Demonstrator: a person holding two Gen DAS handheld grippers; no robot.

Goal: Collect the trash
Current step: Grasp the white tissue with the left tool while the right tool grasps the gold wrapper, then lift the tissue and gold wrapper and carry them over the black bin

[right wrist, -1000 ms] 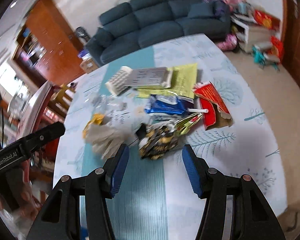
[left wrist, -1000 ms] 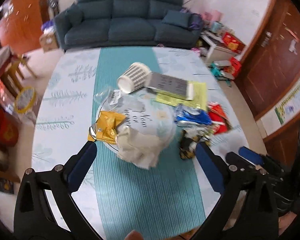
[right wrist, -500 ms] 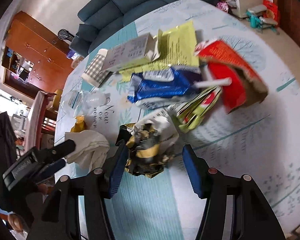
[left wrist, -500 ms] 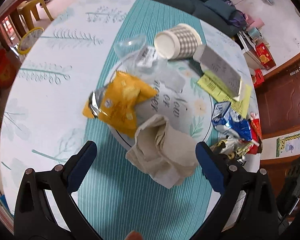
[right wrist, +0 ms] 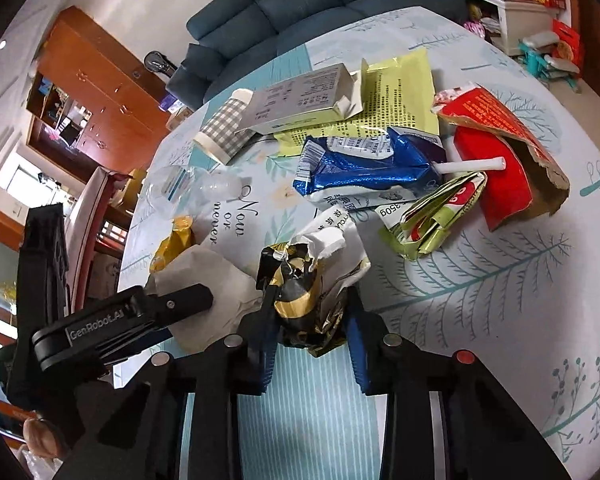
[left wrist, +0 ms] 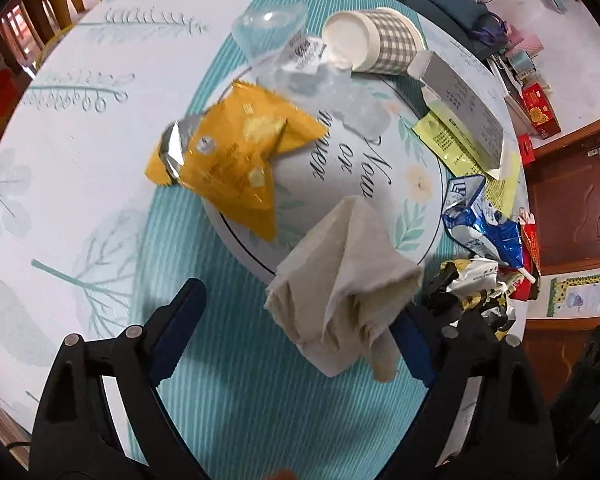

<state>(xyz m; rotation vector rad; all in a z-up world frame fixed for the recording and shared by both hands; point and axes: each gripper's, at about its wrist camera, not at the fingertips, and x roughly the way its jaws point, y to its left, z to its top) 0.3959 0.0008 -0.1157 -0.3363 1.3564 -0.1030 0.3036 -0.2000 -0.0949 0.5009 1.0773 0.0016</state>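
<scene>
A crumpled black-and-gold wrapper (right wrist: 312,300) is seen upright just off the edge of the printed round mat (left wrist: 364,168). A rumpled beige napkin (left wrist: 344,300) is draped over that edge, and a yellow snack packet (left wrist: 236,160) lies flat across its opposite side.

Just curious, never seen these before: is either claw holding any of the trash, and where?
The right claw has just closed on the black-and-gold wrapper, pinching its near end. The left claw straddles the tissue, not gripping.

"Now or never" on the round mat (left wrist: 380,176), "GenRobot.AI" on the left tool (right wrist: 112,320), "350g" on a wrapper (right wrist: 394,210)
</scene>
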